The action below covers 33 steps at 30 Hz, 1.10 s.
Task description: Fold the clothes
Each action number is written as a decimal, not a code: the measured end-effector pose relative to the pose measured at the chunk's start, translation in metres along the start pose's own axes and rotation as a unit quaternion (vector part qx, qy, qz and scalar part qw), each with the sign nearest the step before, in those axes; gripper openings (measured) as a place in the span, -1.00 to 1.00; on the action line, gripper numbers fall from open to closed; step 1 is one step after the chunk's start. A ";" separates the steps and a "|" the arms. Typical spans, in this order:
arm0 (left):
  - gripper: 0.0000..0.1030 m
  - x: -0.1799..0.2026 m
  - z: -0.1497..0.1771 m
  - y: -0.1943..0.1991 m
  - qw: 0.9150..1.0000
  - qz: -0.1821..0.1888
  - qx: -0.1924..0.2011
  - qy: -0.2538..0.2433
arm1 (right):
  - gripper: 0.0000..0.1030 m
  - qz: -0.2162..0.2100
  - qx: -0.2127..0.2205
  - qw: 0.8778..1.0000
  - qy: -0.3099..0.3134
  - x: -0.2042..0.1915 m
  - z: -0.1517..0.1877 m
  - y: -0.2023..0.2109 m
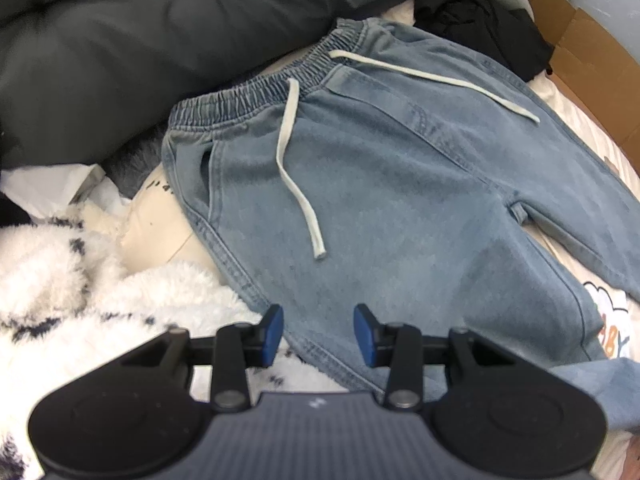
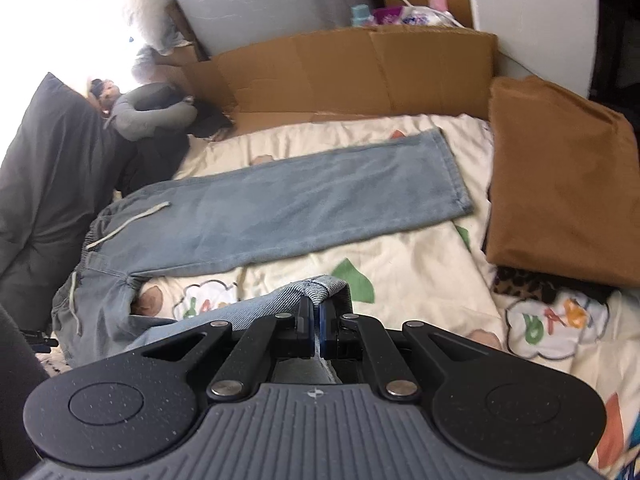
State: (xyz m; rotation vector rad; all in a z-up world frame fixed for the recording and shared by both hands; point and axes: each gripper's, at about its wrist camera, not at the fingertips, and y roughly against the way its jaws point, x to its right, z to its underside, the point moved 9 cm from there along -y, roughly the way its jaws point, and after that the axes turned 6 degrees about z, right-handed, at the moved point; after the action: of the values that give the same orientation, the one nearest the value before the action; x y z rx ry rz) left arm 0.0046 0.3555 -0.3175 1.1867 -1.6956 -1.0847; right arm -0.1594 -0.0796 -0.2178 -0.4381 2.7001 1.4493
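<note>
The right gripper [image 2: 316, 330] has its 2 blue-padded fingers [image 2: 306, 332] pressed together on the hem of 1 leg of the light blue denim drawstring trousers [image 2: 304, 204]. The pinched cuff rises between the pads as a small folded ridge, its stitched edge turned up, and that leg trails back to the left toward the crotch. The other leg lies flat and straight across the cream cartoon-printed bed sheet [image 2: 400, 248], its hem cut square, just short of a folded brown cloth [image 2: 560, 184] at the right.

The left gripper [image 1: 318, 336] hangs above the near side seam of the trousers [image 1: 380, 184] with its 2 blue pads [image 1: 272, 334] apart and nothing between them. Below and beyond it the waist is spread out face up: a gathered elastic band, a slanted pocket opening at the left hip, and 2 ends of a flat white drawstring [image 1: 296, 176] lying loose over the faded denim, 1 running down the front and 1 across toward the far hip. The fabric is lightly rumpled.

A fluffy white blanket with dark marks [image 1: 60, 272] lies just beside the trousers' near edge. A dark grey padded cushion [image 1: 120, 40] sits behind the waistband, and flattened brown cardboard [image 2: 340, 76] stands along the far side of the bed.
</note>
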 end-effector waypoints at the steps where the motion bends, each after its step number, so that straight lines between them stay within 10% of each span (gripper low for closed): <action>1: -0.19 0.000 0.001 -0.002 1.000 0.000 -0.002 0.000 | -1.00 0.006 -0.004 1.000 -0.003 0.003 0.003 -0.004; 16: -0.19 -0.002 -0.001 -0.009 1.000 -0.009 -0.010 -0.008 | -0.99 0.041 -0.034 0.997 -0.053 0.060 0.002 -0.131; 22: -0.19 0.005 -0.005 -0.010 1.000 -0.004 -0.009 -0.015 | -0.61 0.044 -0.024 0.995 -0.085 0.067 -0.003 -0.146; 33: -0.19 0.012 -0.001 -0.010 1.000 0.001 -0.015 -0.016 | -0.38 0.041 -0.089 0.987 -0.131 0.082 0.082 -0.140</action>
State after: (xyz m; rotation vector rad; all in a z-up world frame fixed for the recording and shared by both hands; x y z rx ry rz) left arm 0.0056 0.3414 -0.3251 1.1540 -1.6986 -1.1285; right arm -0.2083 -0.1037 -0.3913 -0.1299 2.4212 1.6462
